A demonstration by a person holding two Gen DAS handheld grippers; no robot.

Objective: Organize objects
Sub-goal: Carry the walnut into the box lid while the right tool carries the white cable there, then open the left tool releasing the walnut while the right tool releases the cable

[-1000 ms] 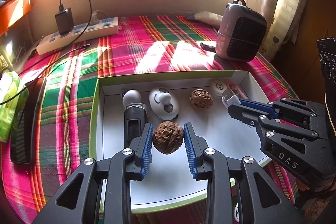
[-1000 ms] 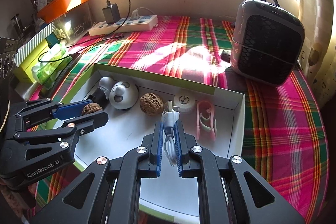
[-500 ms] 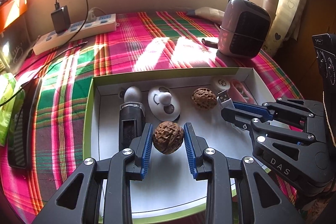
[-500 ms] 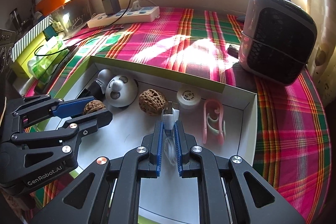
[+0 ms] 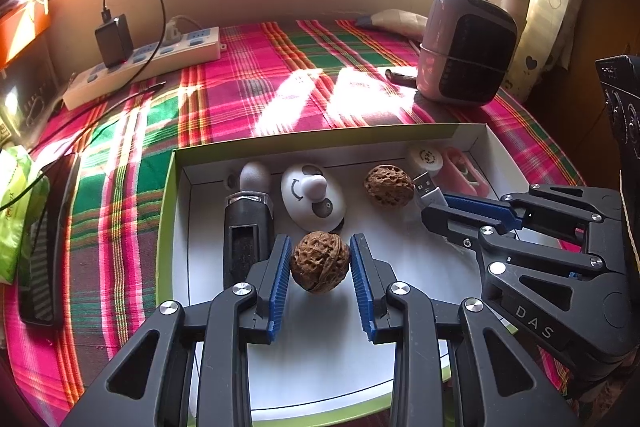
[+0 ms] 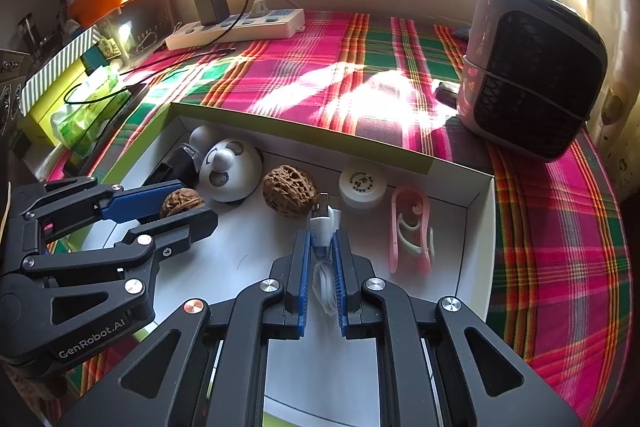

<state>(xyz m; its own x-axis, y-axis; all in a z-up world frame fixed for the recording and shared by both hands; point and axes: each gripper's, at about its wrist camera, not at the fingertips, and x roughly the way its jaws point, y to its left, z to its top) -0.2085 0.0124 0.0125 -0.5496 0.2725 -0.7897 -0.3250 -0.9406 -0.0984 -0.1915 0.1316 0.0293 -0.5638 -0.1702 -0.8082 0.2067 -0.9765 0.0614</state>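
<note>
A white box with a green rim lies on the plaid cloth. My left gripper is shut on a walnut and holds it above the box floor; the walnut also shows in the right wrist view. My right gripper is shut on a white USB cable, its plug pointing at the back row. Along the back wall lie a black device with a grey ball tip, a white panda gadget, a second walnut, a white round cap and a pink clip.
A small heater stands at the right beyond the box. A power strip with a black charger lies at the back left. A black phone and a green packet lie left of the box.
Both grippers have drawn back and risen a little from the back row, each still holding its object. The box contents have not moved.
</note>
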